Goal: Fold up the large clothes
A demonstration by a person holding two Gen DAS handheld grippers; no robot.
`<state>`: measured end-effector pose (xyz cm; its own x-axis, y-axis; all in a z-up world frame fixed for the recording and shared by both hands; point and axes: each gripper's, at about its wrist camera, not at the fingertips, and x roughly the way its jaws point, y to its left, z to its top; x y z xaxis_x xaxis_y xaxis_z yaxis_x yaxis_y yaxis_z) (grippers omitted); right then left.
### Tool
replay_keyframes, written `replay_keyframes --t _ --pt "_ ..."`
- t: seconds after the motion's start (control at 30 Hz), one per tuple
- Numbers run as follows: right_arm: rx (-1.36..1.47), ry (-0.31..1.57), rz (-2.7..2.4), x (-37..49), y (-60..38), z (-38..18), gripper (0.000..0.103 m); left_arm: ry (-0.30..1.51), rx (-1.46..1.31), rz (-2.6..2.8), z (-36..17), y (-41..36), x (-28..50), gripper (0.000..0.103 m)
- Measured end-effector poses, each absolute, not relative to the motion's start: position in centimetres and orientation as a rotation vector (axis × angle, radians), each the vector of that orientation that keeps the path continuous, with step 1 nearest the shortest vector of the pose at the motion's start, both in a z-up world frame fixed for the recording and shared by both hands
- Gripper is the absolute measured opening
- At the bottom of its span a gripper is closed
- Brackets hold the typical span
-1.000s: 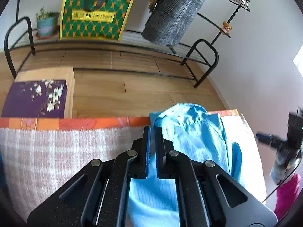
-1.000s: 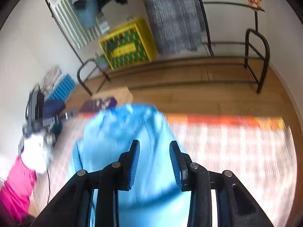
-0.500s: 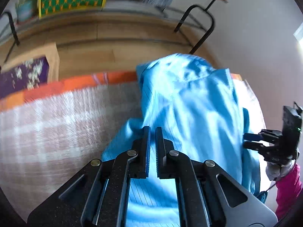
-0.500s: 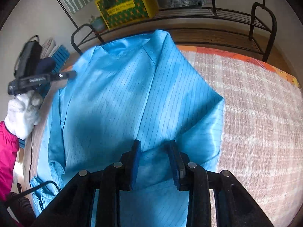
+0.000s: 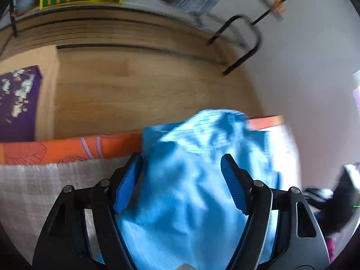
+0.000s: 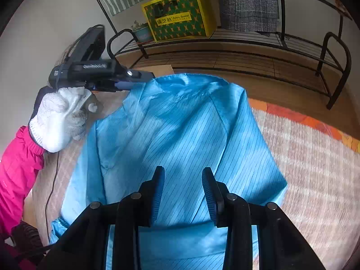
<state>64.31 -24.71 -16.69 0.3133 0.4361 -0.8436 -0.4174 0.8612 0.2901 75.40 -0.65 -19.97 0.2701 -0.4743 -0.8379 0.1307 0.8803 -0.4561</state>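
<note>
The blue garment (image 6: 180,139) lay spread on the checked blanket (image 6: 315,180), and everything else sat around it. At its left edge a hand (image 6: 58,121) in a white knitted glove, with a bright pink sleeve (image 6: 18,175) behind it, held the left gripper (image 5: 181,171), whose black body reached to just beside the garment's collar. In the left wrist view that gripper's ribbed blue pads (image 5: 128,182) stood well apart and were opening, with crumpled blue cloth lying below and between them; neither pad pressed on it. The cloth there was bunched into soft ridges, and the view was blurred.

Over the garment's near part hung the right gripper (image 6: 182,193), its black fingers and ribbed blue pads (image 6: 157,193) partly apart and opening. The fabric lay flat beneath the gap, and the pads did not pinch it. The garment was smooth, faintly shiny, thinly striped with dark lines, and seamed at the shoulders below a stand-up collar.

To the garment's right the blanket showed a coarse woven texture in pale pink and grey checks, edged by an orange patterned border (image 6: 310,119). Beyond the garment ran a wooden floor (image 6: 281,85) and a black metal rack (image 6: 333,67) carrying a yellow and green patterned box (image 6: 180,15).
</note>
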Motion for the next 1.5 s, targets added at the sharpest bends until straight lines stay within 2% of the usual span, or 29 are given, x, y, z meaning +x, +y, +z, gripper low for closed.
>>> replay_keyframes --t 0.07,0.1,0.17,0.4,0.5,0.53,0.67,0.83,0.97,1.27,1.5 --pt "0.072 1.129 0.589 65.0 -25.1 -16.6 0.042 1.258 -0.310 -0.378 -20.7 -1.2 76.0 0.017" --pt "0.103 1.136 0.612 65.0 -25.3 -16.6 0.043 1.239 -0.298 -0.370 -20.7 -1.3 75.9 0.009" --pt "0.148 1.142 0.660 64.6 -25.3 -16.7 0.043 1.183 -0.313 -0.395 -19.9 -1.4 75.2 0.004" --pt "0.134 1.214 0.704 62.5 -23.0 -20.2 0.041 1.004 -0.173 -0.509 -13.0 -3.8 69.2 0.002" --pt "0.191 1.230 0.623 63.1 -23.0 -22.1 0.027 0.958 -0.162 -0.543 -10.3 -4.0 66.9 0.001" --pt "0.203 1.223 0.608 63.2 -23.2 -21.9 0.026 0.942 -0.162 -0.554 -9.3 -3.9 65.9 0.001" --pt "0.250 1.142 0.548 61.4 -25.3 -18.6 0.030 0.889 -0.113 -0.606 -5.9 -4.5 62.2 0.001" --pt "0.442 0.939 0.544 57.4 -30.8 -11.1 0.052 0.820 -0.048 -0.677 -2.9 -5.8 56.5 0.000" --pt "0.533 0.875 0.549 52.8 -33.4 -7.1 0.053 0.782 0.069 -0.724 -1.5 -7.7 50.7 0.000" --pt "0.469 0.902 0.498 39.0 -33.7 -3.7 0.059 0.804 0.156 -0.766 -3.9 -7.4 37.0 0.001" --pt "0.497 0.992 0.463 31.0 -33.8 -7.0 0.060 0.922 0.143 -0.740 -9.8 -5.3 30.9 0.001"
